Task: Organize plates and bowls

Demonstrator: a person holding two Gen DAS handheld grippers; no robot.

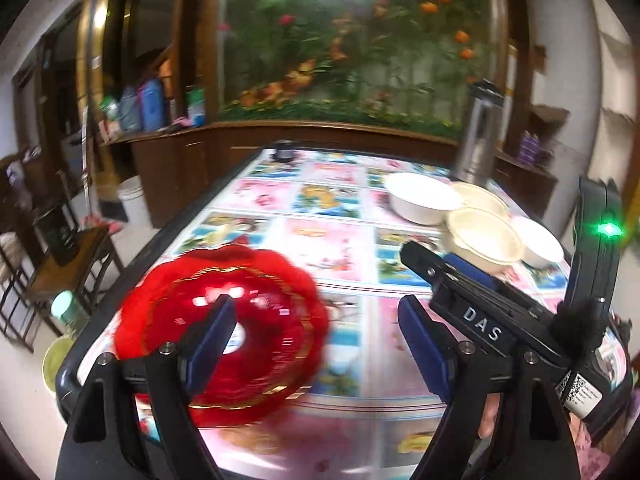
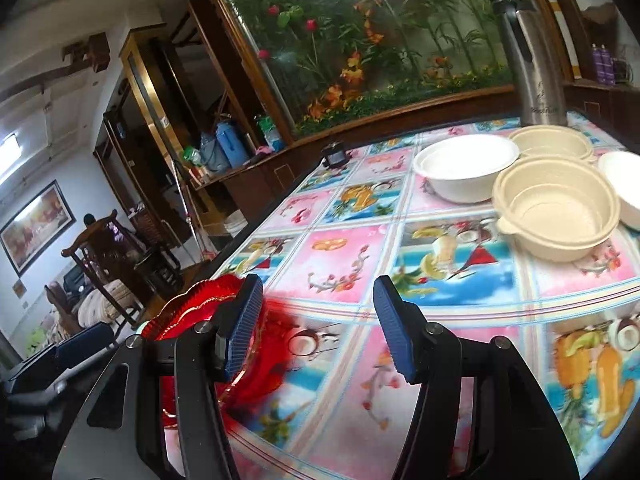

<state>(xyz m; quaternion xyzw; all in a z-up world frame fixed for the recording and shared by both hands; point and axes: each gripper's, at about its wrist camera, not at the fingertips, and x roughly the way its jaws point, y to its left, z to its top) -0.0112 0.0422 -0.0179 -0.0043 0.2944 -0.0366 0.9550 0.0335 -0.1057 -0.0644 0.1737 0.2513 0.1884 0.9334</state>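
A red scalloped plate (image 1: 224, 328) lies on the table near its front left corner; it also shows in the right wrist view (image 2: 200, 312). My left gripper (image 1: 320, 344) is open just above the table, its left finger over the plate. My right gripper (image 2: 316, 328) is open and empty, its left finger above the plate's edge; it shows in the left wrist view (image 1: 448, 272) to the right. Two white bowls (image 2: 466, 168) (image 2: 624, 184) and two beige bowl stacks (image 2: 556, 208) (image 2: 552, 142) stand at the far right.
The table (image 2: 440, 264) has a colourful fruit-print cover. A steel flask (image 2: 532, 60) stands behind the bowls. A small dark object (image 2: 335, 156) sits at the far edge. Chairs (image 2: 108, 256) and a cabinet stand left of the table.
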